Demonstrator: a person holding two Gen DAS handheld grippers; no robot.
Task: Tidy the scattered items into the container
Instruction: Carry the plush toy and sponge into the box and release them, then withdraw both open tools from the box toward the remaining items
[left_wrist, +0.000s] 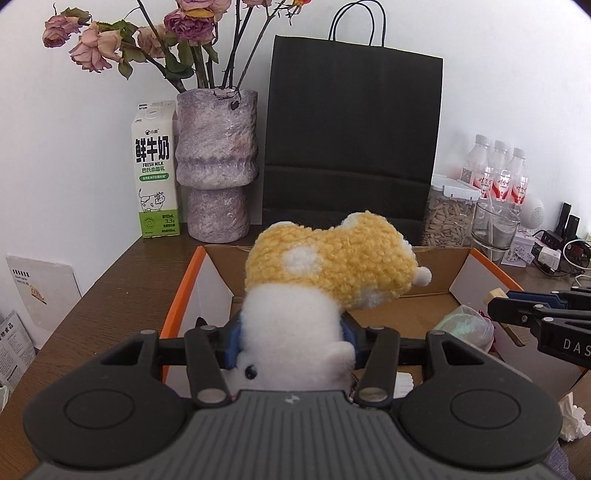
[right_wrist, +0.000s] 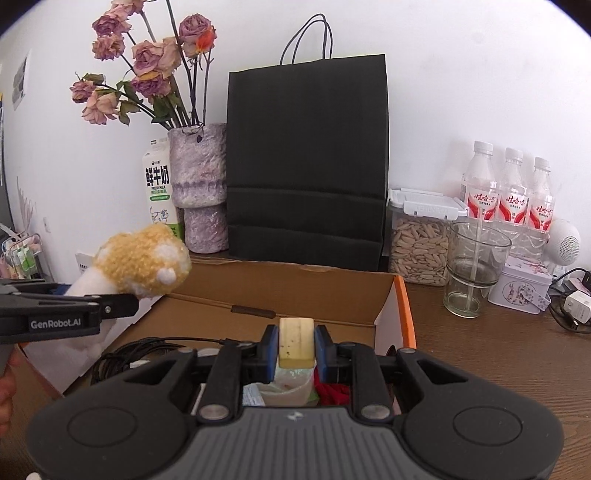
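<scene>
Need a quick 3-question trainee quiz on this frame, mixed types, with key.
1. True or false: the left tool holds the plush toy over the cardboard box.
2. What does the right tool grip? A) glass cup B) pale yellow block C) milk carton
3. Fill in: the tall item directly behind the box is a black paper ____.

Key:
1. True.
2. B, the pale yellow block; the glass cup and milk carton stand on the table.
3. Bag: the black paper bag.
</scene>
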